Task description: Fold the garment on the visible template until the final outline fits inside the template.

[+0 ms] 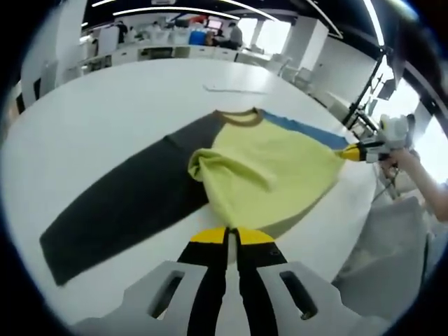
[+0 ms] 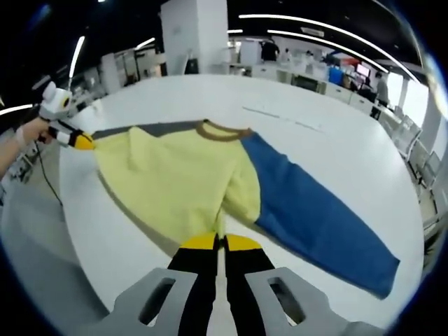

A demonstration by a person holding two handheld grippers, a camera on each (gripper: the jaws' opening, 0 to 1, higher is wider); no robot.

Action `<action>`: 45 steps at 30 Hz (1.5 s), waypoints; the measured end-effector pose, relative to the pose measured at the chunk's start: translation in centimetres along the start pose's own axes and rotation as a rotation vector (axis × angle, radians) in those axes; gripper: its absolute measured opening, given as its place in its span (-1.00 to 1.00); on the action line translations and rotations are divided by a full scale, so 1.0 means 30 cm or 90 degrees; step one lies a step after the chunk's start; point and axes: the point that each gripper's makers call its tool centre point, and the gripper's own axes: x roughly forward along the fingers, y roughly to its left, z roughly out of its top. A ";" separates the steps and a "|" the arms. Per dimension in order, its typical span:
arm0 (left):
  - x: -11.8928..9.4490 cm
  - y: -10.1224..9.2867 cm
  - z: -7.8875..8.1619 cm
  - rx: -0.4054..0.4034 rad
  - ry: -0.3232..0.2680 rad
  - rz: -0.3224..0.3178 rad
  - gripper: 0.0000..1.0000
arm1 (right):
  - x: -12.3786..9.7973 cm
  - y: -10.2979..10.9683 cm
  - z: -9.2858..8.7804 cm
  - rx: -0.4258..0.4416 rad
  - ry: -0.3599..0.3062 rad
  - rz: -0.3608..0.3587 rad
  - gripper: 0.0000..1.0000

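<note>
A long-sleeved garment lies spread on the white table (image 1: 105, 112). Its body is yellow (image 1: 273, 164) (image 2: 175, 178) with a brown collar (image 1: 241, 117) (image 2: 222, 131), one sleeve is dark grey (image 1: 119, 203), the other blue (image 2: 315, 213). My left gripper (image 1: 229, 234) is shut on the yellow hem at the near edge, and the cloth bunches into a fold (image 1: 203, 168) just beyond it. My right gripper (image 2: 218, 241) is shut on the hem beside the blue sleeve. Each gripper also shows in the other's view, at a far corner of the yellow body (image 1: 360, 151) (image 2: 78, 140).
Faint thin lines (image 1: 234, 89) (image 2: 273, 114) mark the table beyond the collar. The table's edge (image 1: 364, 210) runs close by the right gripper, with a hand (image 1: 409, 164) there. Desks and shelves (image 1: 175, 38) stand far behind.
</note>
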 end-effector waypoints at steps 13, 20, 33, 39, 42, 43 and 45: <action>-0.024 -0.023 -0.007 0.015 0.004 -0.004 -0.99 | -0.034 0.019 0.010 -0.011 -0.006 0.001 -0.93; -0.032 -0.031 -0.024 0.013 0.007 -0.008 -0.99 | -0.046 0.033 0.005 -0.018 -0.006 0.004 -0.93; -0.049 -0.046 -0.045 0.007 0.007 -0.010 -0.99 | -0.076 0.056 0.011 -0.027 -0.010 0.006 -0.93; -0.059 -0.056 -0.061 0.008 0.010 -0.015 -0.99 | -0.088 0.062 0.005 -0.031 -0.010 0.005 -0.93; -0.064 -0.057 -0.067 0.008 0.011 -0.015 -0.99 | -0.094 0.068 -0.001 -0.034 -0.009 0.007 -0.93; -0.065 -0.057 -0.069 0.008 0.012 -0.014 -0.99 | -0.096 0.070 -0.003 -0.035 -0.008 0.008 -0.93; -0.069 -0.061 -0.073 0.008 0.012 -0.014 -0.99 | -0.099 0.072 -0.006 -0.036 -0.006 0.007 -0.93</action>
